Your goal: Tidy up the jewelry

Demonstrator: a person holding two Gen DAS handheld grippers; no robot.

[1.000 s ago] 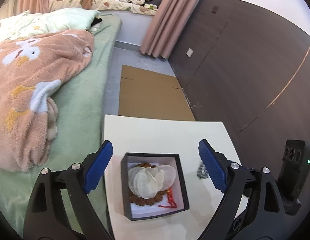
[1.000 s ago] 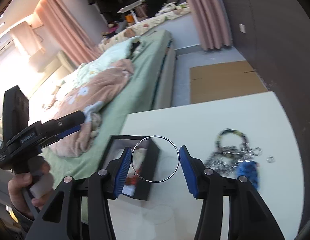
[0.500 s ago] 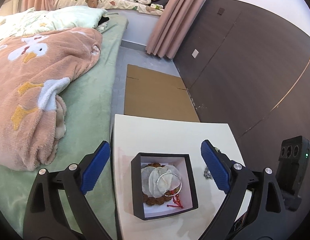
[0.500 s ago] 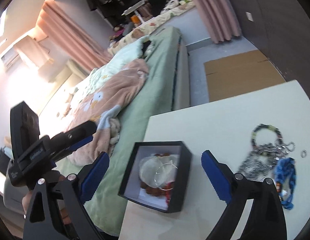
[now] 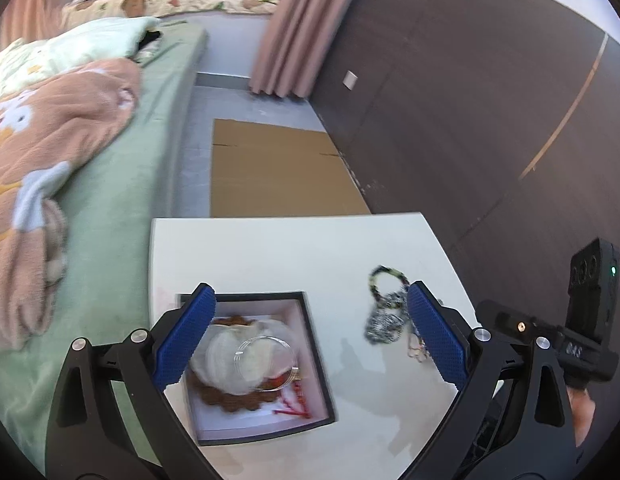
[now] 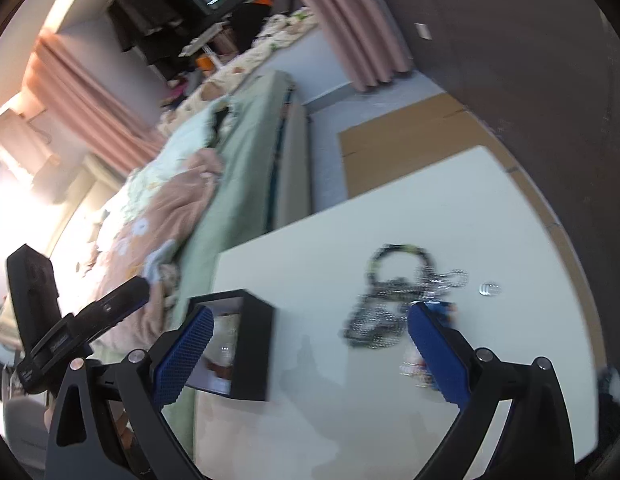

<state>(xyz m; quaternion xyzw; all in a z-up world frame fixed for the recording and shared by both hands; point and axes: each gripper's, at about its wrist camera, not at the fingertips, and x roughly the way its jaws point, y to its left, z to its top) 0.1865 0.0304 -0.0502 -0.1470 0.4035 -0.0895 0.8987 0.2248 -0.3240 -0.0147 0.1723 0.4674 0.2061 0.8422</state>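
A black box (image 5: 316,364) with a white lining sits on the white table (image 5: 269,252). In it lie a thin silver bangle (image 5: 265,354), a white shell piece and a brown bead bracelet. My left gripper (image 5: 310,340) is open and empty above the box's right side. A pile of loose jewelry (image 5: 384,312) lies to the box's right, with a green-black bead bracelet at its far end. In the right wrist view my right gripper (image 6: 310,354) is open and empty, between the box (image 6: 249,344) and the pile (image 6: 394,304).
A small silver ring (image 6: 489,289) lies right of the pile. A bed with a green sheet (image 5: 121,184) and a pink blanket borders the table's left side. Flat cardboard (image 5: 277,172) lies on the floor beyond the table. A dark wall panel (image 5: 490,100) stands on the right.
My right gripper opened and dropped the silver bangle into the box, then swung right toward the jewelry pile. My left gripper shifted right, so the pile came into its view.
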